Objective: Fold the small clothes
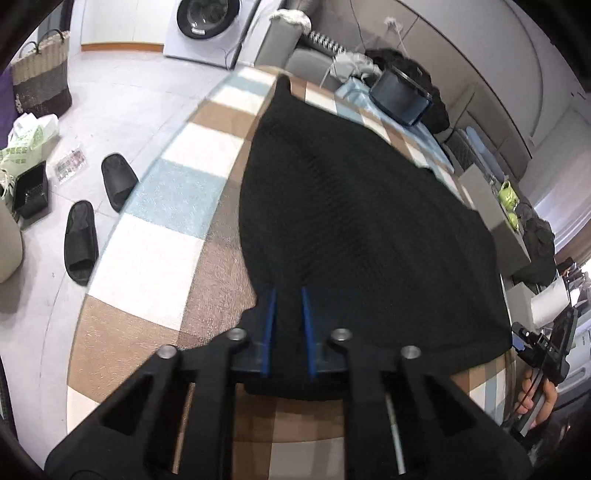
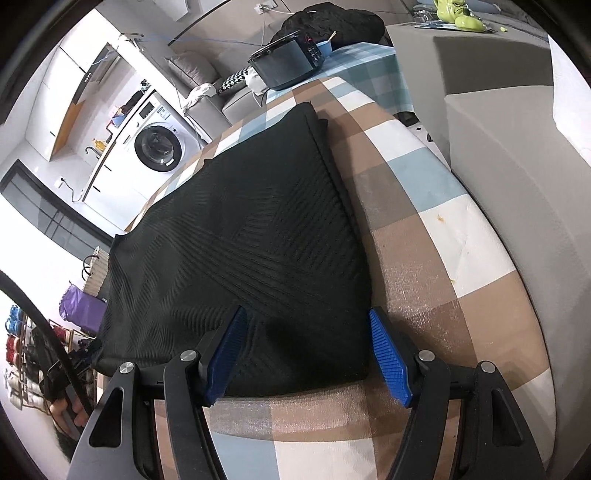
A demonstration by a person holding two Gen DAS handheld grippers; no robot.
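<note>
A black ribbed garment (image 1: pixel 362 221) lies flat on the checked tablecloth (image 1: pixel 155 258); it also shows in the right wrist view (image 2: pixel 258 251). My left gripper (image 1: pixel 288 291) hovers over the garment's near left corner, its blue pads a narrow gap apart with nothing visibly between them. My right gripper (image 2: pixel 306 314) is wide open, its blue fingers (image 2: pixel 388 350) straddling the garment's near right corner just above the cloth. The right gripper's handle and hand show at the far right of the left wrist view (image 1: pixel 546 354).
A dark blue container (image 1: pixel 400 96) stands on the table's far end, also in the right wrist view (image 2: pixel 291 64). Grey boxes (image 2: pixel 498 147) line the table's right side. Black slippers (image 1: pixel 81 240), a woven basket (image 1: pixel 40 77) and a washing machine (image 1: pixel 207 26) are on the floor to the left.
</note>
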